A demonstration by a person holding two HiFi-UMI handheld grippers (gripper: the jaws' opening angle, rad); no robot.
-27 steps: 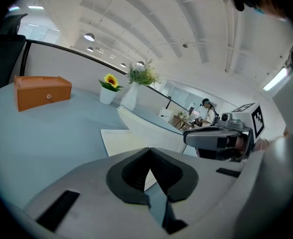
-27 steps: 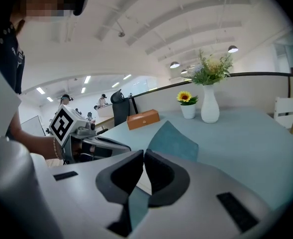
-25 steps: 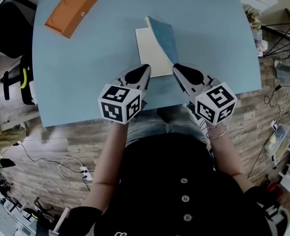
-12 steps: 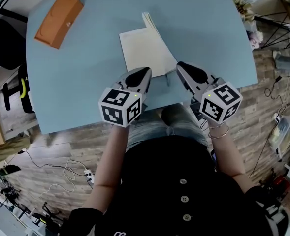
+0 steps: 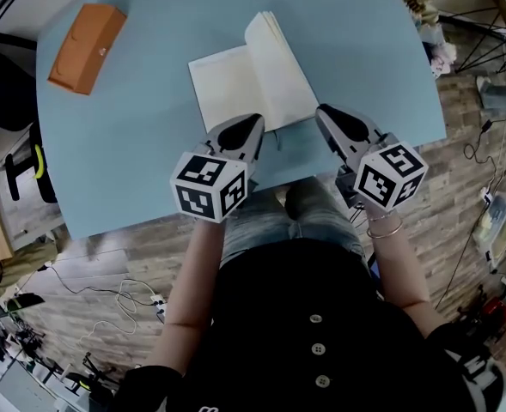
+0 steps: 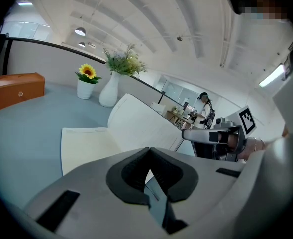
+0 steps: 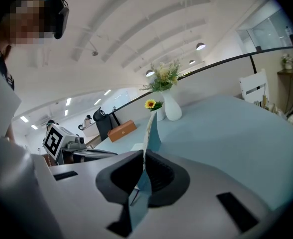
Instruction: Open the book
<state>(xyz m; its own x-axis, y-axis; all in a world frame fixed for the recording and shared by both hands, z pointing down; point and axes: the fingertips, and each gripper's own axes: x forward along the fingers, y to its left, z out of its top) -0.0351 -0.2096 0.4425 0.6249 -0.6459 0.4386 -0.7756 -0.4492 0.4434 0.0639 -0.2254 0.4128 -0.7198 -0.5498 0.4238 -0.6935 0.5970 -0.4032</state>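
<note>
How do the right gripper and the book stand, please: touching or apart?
Touching: the right gripper view shows the right gripper shut on the book, by its upright cover.

book [image 5: 235, 88] on table [image 5: 132, 144], box [image 5: 87, 34] to its left, vases [image 6: 109, 89] behind

Head view: a pale blue table [image 5: 132, 144] with rounded corners fills the field toward 12 o'clock. Grey-brown wood-plank floor [image 5: 89, 260] surrounds it from 3 through 6 to 9 o'clock. White cables [image 5: 106, 292] and a power strip [image 5: 162, 309] lie on the planks at 8 o'clock. A black chair [image 5: 16, 157] with a yellow-green part stands at 9 o'clock, and a black wire-frame stand [image 5: 493, 45] at 2 o'clock.

Gripper views: a white ceiling [image 6: 151, 29] crossed by curved ribs, with round lamps [image 6: 80, 31] at 11 o'clock and a strip light [image 6: 275, 74] at 3 o'clock. A dark rail [image 7: 226, 59] tops the pale wall behind the table, and a white chair [image 7: 255, 91] stands at 3 o'clock.
</note>
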